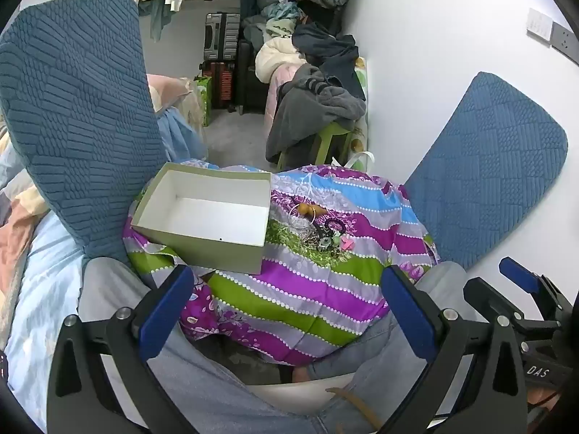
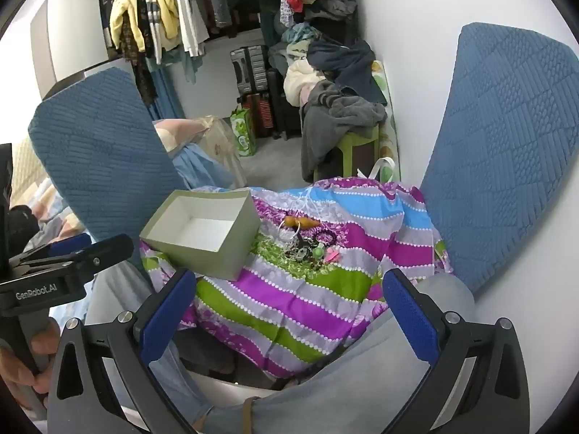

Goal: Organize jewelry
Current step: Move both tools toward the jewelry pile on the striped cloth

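Note:
A small heap of jewelry lies on a striped purple, green and blue cloth: rings, bracelets, beads and a pink piece. In the right wrist view the same jewelry lies right of the box. An empty open grey-green box with a white inside stands left of the heap, also the box. My left gripper hangs open above the cloth's near part, with nothing between its fingers. My right gripper is open too, well short of the jewelry. Part of the right gripper shows at the left view's right edge.
Two blue quilted slippers on the person's raised feet flank the cloth; grey trouser legs run beneath me. A hand holds the left gripper's handle. Behind are a clothes pile, suitcases, hanging garments and a white wall.

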{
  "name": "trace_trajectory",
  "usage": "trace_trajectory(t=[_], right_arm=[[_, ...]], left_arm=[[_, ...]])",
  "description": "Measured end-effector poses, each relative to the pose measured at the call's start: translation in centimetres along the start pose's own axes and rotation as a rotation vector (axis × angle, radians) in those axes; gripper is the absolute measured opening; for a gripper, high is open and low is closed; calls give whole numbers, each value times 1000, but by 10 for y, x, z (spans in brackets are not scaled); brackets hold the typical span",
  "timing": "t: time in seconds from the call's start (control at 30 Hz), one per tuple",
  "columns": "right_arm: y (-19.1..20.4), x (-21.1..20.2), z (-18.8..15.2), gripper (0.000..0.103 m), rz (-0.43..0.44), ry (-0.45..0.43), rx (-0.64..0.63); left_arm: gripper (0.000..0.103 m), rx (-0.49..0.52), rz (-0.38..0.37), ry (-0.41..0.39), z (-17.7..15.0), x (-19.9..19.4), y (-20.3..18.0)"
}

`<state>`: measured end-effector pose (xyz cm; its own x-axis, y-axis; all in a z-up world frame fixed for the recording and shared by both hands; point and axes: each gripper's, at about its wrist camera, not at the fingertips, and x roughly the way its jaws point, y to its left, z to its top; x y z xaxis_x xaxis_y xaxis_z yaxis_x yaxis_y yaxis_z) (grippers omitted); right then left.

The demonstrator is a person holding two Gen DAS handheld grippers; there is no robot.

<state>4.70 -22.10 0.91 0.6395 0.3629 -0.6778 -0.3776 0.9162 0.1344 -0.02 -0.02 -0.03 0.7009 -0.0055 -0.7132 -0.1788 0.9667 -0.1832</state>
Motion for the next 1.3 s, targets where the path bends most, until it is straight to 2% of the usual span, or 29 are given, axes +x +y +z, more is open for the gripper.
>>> trace_trajectory(t=[0.37, 0.67, 1.0, 1.1, 1.2, 1.3], right_arm=[[-1, 4, 0, 103, 12, -9, 8], [9, 10, -1, 103, 11, -14, 5], [7, 18, 9, 103, 14, -10, 24], [11, 22, 12, 103, 13, -18, -20], [7, 25, 11, 103, 29, -33, 8], [8, 27, 9, 103, -12, -46, -8]], left_arm=[[102, -7, 12, -3, -2, -1, -4], [102, -21, 3, 11, 8, 0, 10], [102, -32, 3, 17, 8, 10, 18], [102, -34, -2, 25, 9, 15, 19], [102, -31, 1, 37, 6, 22, 19], [102, -33, 5, 43, 6, 28, 21]])
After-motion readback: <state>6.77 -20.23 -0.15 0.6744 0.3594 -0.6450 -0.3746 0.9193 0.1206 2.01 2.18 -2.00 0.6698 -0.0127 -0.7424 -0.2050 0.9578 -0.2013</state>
